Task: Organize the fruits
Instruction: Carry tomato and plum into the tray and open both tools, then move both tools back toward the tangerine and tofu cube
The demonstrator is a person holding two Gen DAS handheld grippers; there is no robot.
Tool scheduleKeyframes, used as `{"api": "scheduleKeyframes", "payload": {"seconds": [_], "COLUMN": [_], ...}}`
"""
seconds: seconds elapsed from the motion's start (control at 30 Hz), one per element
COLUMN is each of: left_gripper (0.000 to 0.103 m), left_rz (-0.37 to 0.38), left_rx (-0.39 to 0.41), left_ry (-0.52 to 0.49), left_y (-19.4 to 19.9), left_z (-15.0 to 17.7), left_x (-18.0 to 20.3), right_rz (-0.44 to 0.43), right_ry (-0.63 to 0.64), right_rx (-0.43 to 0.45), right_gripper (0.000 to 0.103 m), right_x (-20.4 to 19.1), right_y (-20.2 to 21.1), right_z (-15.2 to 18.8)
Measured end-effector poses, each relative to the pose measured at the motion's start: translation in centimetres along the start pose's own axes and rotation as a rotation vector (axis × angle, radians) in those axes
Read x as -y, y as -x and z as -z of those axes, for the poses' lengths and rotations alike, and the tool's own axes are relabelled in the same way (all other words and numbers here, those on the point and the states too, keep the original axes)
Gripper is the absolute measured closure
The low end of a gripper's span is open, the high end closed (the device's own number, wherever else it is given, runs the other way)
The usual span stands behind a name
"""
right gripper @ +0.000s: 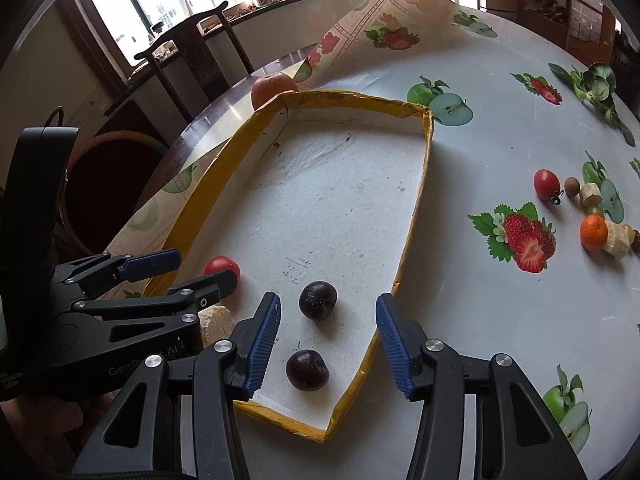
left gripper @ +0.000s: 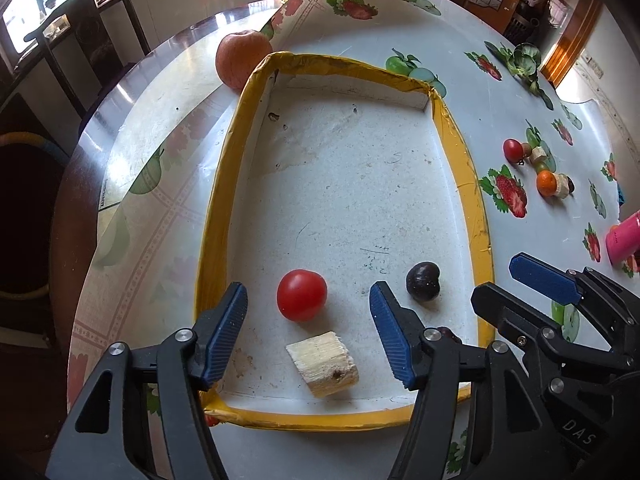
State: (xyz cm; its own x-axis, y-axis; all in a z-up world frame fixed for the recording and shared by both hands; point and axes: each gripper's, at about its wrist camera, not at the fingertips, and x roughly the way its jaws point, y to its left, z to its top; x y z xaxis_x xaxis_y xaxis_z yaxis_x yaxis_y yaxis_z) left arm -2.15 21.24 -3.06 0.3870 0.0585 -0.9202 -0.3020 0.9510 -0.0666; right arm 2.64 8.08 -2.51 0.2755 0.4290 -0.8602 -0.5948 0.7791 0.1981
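A shallow tray (left gripper: 464, 152) with a yellow taped rim and a scuffed white floor sat on a round table under a fruit-printed cloth (right gripper: 500, 300).

The left tongs (left gripper: 308, 336) stood apart over the near end of the tray, gripping nothing. Between and just ahead of their blue pads lay a red tomato (left gripper: 302, 295); a pale wooden block (left gripper: 323, 364) lay nearer the camera, apart from the tomato. A dark plum (left gripper: 423, 282) rested to the right of the tomato, inside the tray.

The right tongs (right gripper: 326, 344) also stood apart and empty. One dark plum (right gripper: 307, 370) lay between their pads on the tray floor, the other plum (right gripper: 318, 300) just beyond it.

Outside the tray, an apple (left gripper: 242, 58) touched its far left corner. On the cloth to the right lay a small tomato (right gripper: 546, 185), a brown nut (right gripper: 572, 187), an orange (right gripper: 593, 232) and further pale blocks, clustered near one another. A pink object (left gripper: 624, 236) showed at the left view's edge.

Legible writing: "DAS" on the right tongs' body in the left view; "GenR" and "AI" on the left tongs' body in the right view, the middle hidden.
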Motion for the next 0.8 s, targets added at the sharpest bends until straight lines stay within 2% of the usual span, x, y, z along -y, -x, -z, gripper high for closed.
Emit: {"api": "scheduleKeyframes", "payload": {"seconds": [0.33, 0.8], "left_gripper": [0.040, 0.040], "left_rz": [0.045, 0.129], "left_rx": [0.024, 0.025], "left_ry": [-0.045, -0.112], "left_y": [1.3, 1.6], "left_z": [-0.3, -0.8], "left_x": [3.4, 9.5], "right_rz": [0.048, 0.116], "right_ry": [-0.077, -0.192], "right_rx": [0.044, 0.059], "right_gripper": [0.052, 0.052], "right_x": [4.1, 10.7], "right_y": [3.5, 6.0], "right_z": [1.5, 4.3]}}
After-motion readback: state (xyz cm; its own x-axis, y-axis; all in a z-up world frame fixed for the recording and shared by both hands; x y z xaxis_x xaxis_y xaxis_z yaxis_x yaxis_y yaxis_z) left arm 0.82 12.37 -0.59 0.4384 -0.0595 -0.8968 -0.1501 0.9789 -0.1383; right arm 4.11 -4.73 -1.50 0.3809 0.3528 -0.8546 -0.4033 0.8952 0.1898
